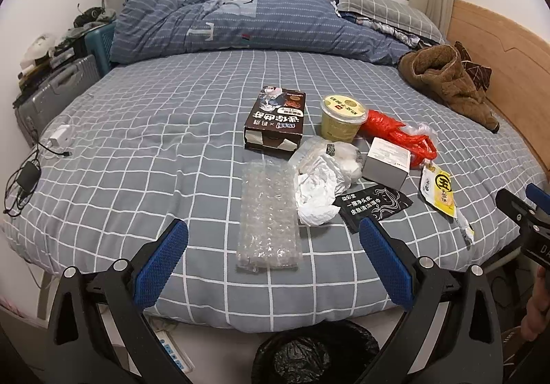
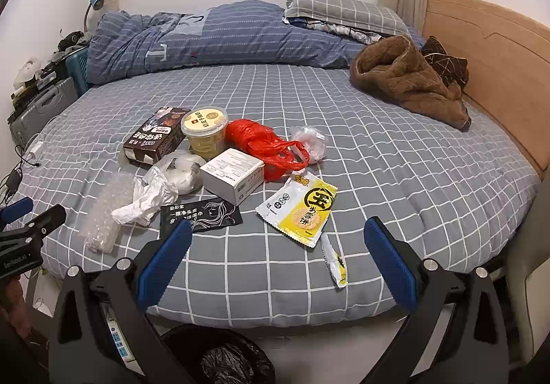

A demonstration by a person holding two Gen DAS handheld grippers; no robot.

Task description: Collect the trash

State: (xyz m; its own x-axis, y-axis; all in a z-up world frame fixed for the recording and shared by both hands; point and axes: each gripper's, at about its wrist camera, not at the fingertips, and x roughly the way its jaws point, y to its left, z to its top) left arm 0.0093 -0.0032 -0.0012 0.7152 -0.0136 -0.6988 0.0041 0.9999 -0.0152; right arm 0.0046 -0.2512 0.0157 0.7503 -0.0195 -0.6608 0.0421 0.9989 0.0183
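Note:
Trash lies on the grey checked bed (image 1: 154, 150) (image 2: 395, 177): bubble wrap (image 1: 268, 215) (image 2: 103, 215), crumpled white paper (image 1: 318, 191) (image 2: 144, 198), a black sachet (image 1: 376, 205) (image 2: 202, 214), a yellow snack wrapper (image 1: 438, 191) (image 2: 302, 205), a white box (image 1: 386, 162) (image 2: 233, 174), a red bag (image 1: 398, 133) (image 2: 261, 143), a yellow tub (image 1: 342, 117) (image 2: 204, 129) and a brown box (image 1: 275, 117) (image 2: 156, 138). My left gripper (image 1: 273, 263) hangs open over the near edge, before the bubble wrap. Open too, my right gripper (image 2: 278, 260) is just short of the snack wrapper.
A bin with a black liner (image 1: 316, 353) (image 2: 220, 356) stands on the floor below the bed's near edge. A small torn wrapper (image 2: 335, 262) lies near the edge. A brown garment (image 2: 409, 81), a folded duvet (image 1: 240, 23) and a wooden headboard (image 2: 488, 67) are beyond. Chargers (image 1: 31, 174) lie at left.

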